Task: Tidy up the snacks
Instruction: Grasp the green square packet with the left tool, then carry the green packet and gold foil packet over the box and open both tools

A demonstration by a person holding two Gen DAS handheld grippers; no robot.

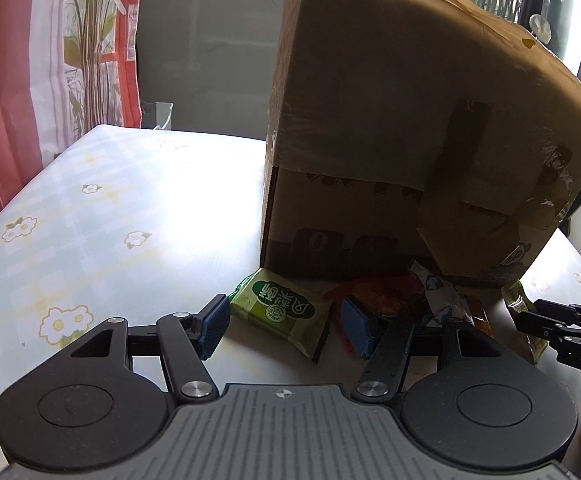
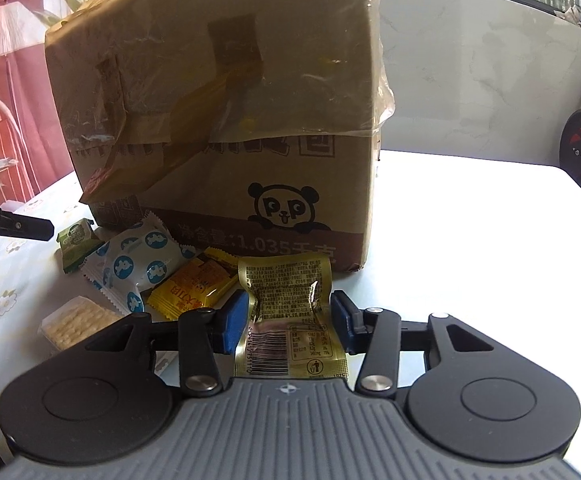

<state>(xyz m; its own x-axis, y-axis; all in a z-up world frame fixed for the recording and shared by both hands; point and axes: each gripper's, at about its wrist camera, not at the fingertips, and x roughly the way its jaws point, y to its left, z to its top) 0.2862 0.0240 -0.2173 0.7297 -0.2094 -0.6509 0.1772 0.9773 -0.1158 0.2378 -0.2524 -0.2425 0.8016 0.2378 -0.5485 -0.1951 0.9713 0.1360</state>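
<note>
A green snack packet (image 1: 278,312) lies flat on the table at the foot of a tall cardboard box (image 1: 410,140). My left gripper (image 1: 284,324) is open, its blue pads on either side of that packet without pressing it. In the right wrist view my right gripper (image 2: 289,320) is shut on a gold snack packet (image 2: 286,280), which is pinched at its waist between the pads. Left of it lie a yellow-orange packet (image 2: 194,288), a blue-and-white packet (image 2: 138,264), a clear cracker pack (image 2: 76,322) and the green packet (image 2: 75,240).
The panda-print box (image 2: 230,100) stands close behind the snacks and blocks the way forward. A flowered tablecloth (image 1: 90,220) covers the table, whose far edge meets a grey wall. The left gripper's tip (image 2: 30,226) enters from the left; curtains hang behind.
</note>
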